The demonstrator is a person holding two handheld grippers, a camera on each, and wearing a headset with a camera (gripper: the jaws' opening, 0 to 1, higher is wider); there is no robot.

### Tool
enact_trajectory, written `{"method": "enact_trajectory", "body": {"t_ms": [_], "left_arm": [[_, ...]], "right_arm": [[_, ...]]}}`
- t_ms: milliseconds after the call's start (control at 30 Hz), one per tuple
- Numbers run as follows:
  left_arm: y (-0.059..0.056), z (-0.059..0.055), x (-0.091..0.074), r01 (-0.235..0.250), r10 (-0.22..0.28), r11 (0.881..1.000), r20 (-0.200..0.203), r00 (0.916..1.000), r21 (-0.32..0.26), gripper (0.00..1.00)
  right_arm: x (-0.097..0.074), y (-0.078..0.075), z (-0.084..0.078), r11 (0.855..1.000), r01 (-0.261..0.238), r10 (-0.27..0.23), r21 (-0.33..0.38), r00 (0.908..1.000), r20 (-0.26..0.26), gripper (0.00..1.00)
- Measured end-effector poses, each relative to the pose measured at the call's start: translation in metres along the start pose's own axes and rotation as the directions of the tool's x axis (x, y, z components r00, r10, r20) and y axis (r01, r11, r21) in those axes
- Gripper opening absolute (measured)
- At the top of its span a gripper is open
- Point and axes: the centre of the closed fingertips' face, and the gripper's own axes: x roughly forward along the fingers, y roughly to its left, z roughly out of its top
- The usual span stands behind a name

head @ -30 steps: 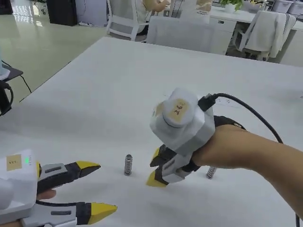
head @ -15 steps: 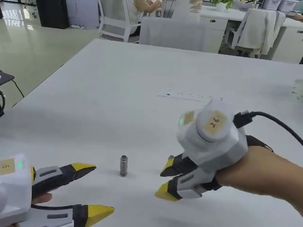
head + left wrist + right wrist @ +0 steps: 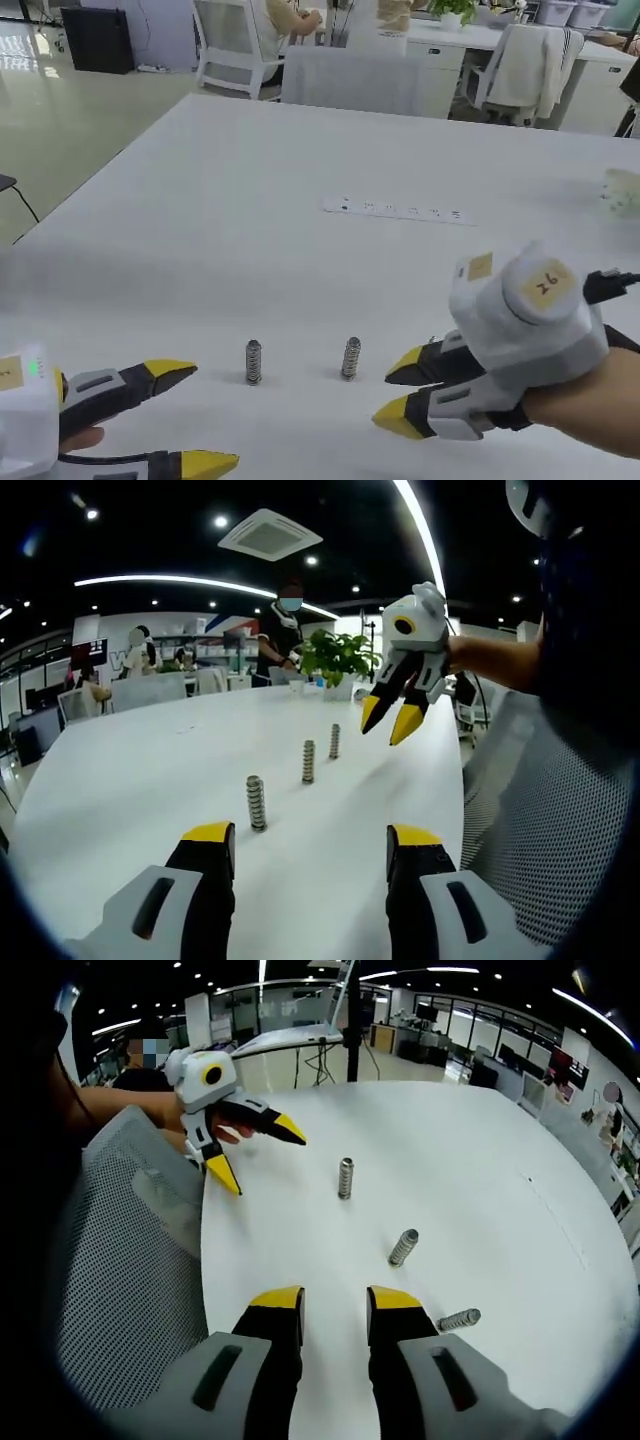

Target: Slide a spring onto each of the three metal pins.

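White table (image 3: 250, 200), power strip (image 3: 395, 210) mid-frame; office chairs (image 3: 235, 45) along the top. Left gripper (image 3: 211, 416), lower left: jaws spread, empty. Right gripper (image 3: 386, 399), lower right, pointing left: jaws parted, empty. Left spring (image 3: 254, 362) and right spring (image 3: 351, 358) stand upright between them, bottom centre. In the left gripper view a third spring (image 3: 334, 741) stands in line.

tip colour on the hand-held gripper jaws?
Yellow. Best seen on the right hand-held gripper in the left gripper view.

The right tongs (image 3: 385, 402) have black, yellow-tipped jaws and a white housing (image 3: 520, 325). On that housing sits a tan numbered sticker (image 3: 548, 283), and behind it a black cable (image 3: 612, 282). The left tongs (image 3: 212, 415) look alike.
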Motion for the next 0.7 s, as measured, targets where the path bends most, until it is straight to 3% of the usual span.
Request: {"method": "enact_trajectory", "body": {"t_ms": [233, 400, 700], "left_arm": [[-0.001, 0.0, 0.001, 0.006, -0.006, 1.0, -0.006, 1.0, 0.002, 0.56], [-0.001, 0.003, 0.004, 0.014, -0.013, 1.0, -0.009, 0.9999, 0.007, 0.57], [-0.002, 0.005, 0.009, 0.025, -0.025, 1.0, -0.012, 0.9996, 0.014, 0.58]], "right_arm": [[-0.017, -0.015, -0.017, 0.996, 0.056, -0.059, 0.071, 0.9977, 0.035, 0.24], [-0.032, -0.033, -0.034, 0.984, 0.118, -0.127, 0.136, 0.9901, 0.059, 0.29], [-0.048, -0.048, -0.044, 0.972, 0.159, -0.181, 0.174, 0.9764, 0.118, 0.37]]}}
